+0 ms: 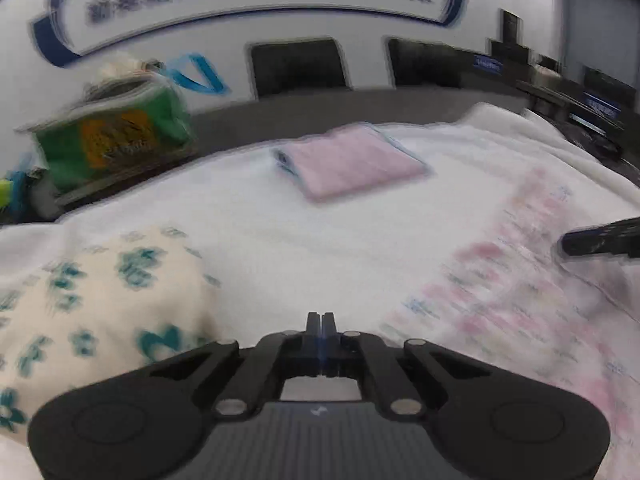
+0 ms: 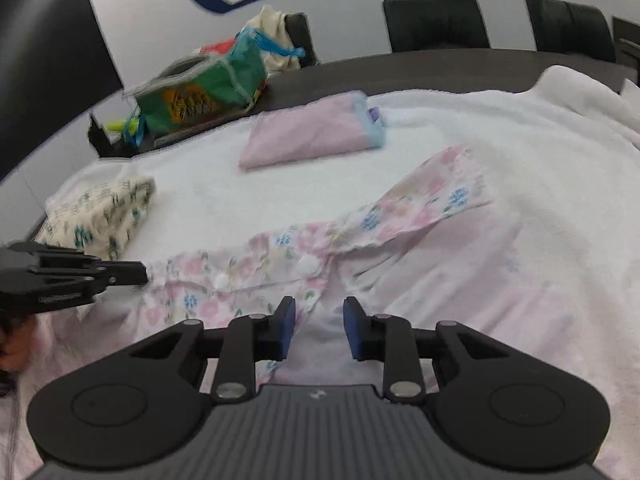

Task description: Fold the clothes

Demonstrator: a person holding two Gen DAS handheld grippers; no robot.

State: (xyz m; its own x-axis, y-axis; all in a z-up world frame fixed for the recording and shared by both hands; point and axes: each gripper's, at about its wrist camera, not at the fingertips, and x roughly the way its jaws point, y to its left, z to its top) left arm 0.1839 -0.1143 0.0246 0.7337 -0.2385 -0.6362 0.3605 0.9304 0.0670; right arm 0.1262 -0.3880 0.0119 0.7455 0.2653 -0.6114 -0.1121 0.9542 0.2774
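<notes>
A pink floral garment [image 2: 400,240] lies spread out on the white towel [image 2: 500,120], one sleeve folded across it. My right gripper [image 2: 320,312] hovers open just above its collar area, with nothing between the blue pads. My left gripper [image 1: 321,318] is shut with no cloth visible between its fingers; seen from the right wrist, the left gripper [image 2: 142,273] has its tip at the garment's left edge. The floral garment [image 1: 520,280] shows blurred at the right in the left wrist view, with the right gripper [image 1: 572,242] above it.
A folded pink garment [image 2: 312,132] lies at the back of the towel and a folded cream garment with teal flowers [image 2: 100,208] at the left. A green bag [image 2: 200,88] stands on the dark table [image 2: 440,68]. Black chairs [image 2: 436,22] line the wall.
</notes>
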